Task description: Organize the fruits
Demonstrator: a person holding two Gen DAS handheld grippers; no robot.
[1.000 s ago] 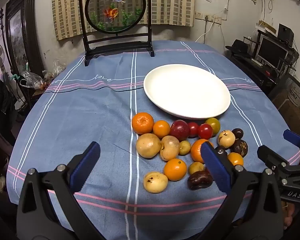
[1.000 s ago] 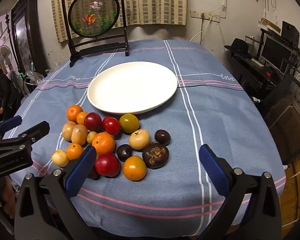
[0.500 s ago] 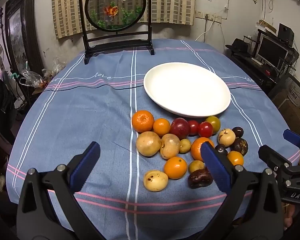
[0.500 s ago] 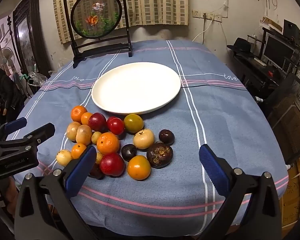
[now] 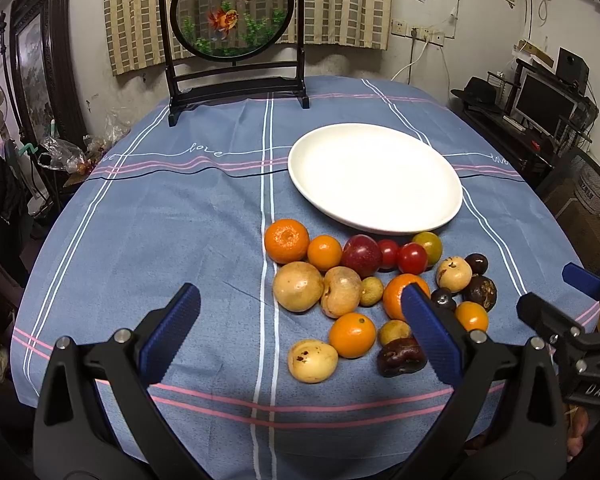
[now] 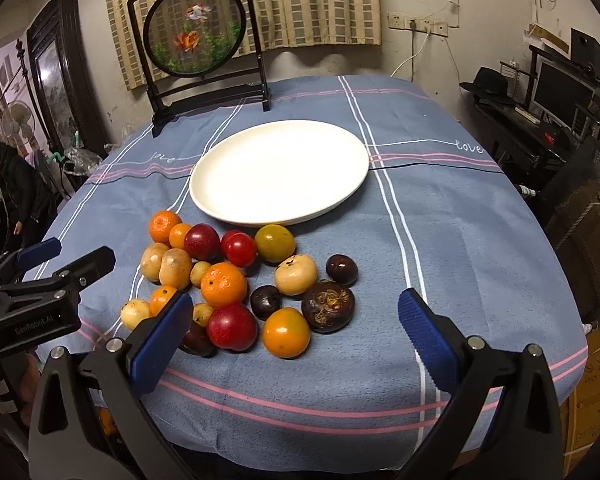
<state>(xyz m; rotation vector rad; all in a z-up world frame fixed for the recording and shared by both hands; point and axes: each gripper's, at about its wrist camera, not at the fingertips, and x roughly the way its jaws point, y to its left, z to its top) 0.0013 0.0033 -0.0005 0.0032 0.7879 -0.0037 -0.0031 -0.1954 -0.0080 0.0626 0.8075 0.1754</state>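
A cluster of several fruits [image 5: 364, 280] lies on the blue tablecloth in front of an empty white plate [image 5: 376, 176]: oranges, tan fruits, red tomatoes, dark purple fruits. In the right wrist view the fruits [image 6: 236, 276] lie below the plate [image 6: 278, 172]. My left gripper [image 5: 300, 332] is open and empty, above the table's near edge, just short of the cluster. My right gripper [image 6: 294, 328] is open and empty, near the front fruits. Each gripper shows at the edge of the other's view.
A black-framed round goldfish screen [image 5: 232, 12] stands at the table's far edge. The blue striped cloth [image 5: 160, 220] covers the round table. A desk with a monitor [image 5: 540, 100] is at the right. A person [image 6: 16, 196] stands at the left.
Both grippers have edged slightly forward and shifted; the fruits and plate sit a little differently in view. Nothing has been taken hold of.
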